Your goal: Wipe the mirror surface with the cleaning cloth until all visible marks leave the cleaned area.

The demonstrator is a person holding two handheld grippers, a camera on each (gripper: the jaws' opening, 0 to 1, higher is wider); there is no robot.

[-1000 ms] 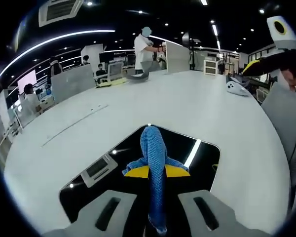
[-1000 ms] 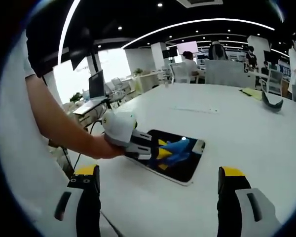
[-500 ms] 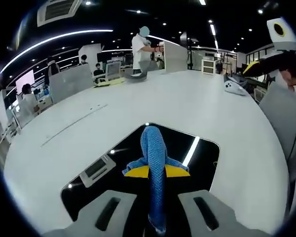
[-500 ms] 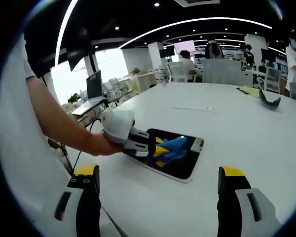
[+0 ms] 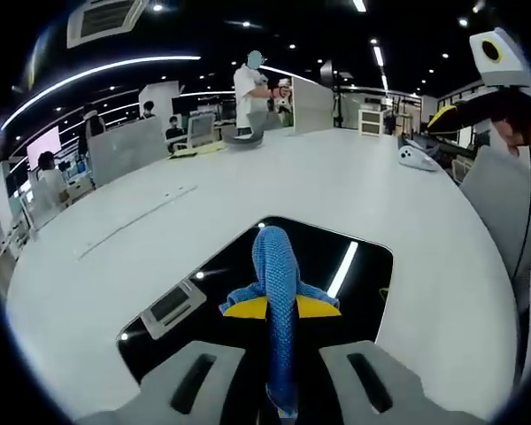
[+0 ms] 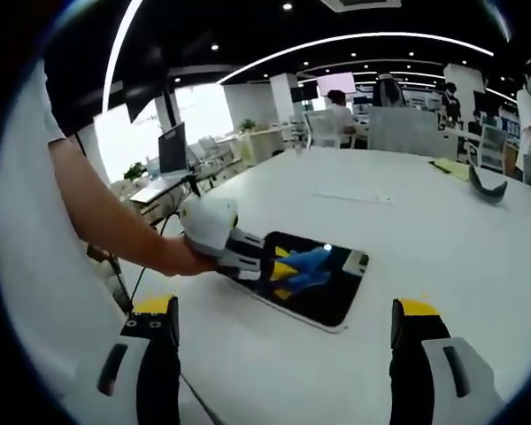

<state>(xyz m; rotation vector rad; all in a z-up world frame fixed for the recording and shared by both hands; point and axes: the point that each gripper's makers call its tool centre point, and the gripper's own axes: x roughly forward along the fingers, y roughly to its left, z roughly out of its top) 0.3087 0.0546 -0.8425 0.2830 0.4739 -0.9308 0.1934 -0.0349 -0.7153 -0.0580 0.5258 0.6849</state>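
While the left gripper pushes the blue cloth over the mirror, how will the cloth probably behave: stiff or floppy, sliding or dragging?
The blue cloth is probably floppy: it bunches and folds where the left gripper pinches it. It likely slides easily, since the mirror looks glossy and reflects ceiling lights. The mirror lies flat on the white table and might shift under a hard push.

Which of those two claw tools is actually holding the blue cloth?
The left gripper, shut on the blue cloth over the dark mirror. The right gripper hangs open and empty above the white table.
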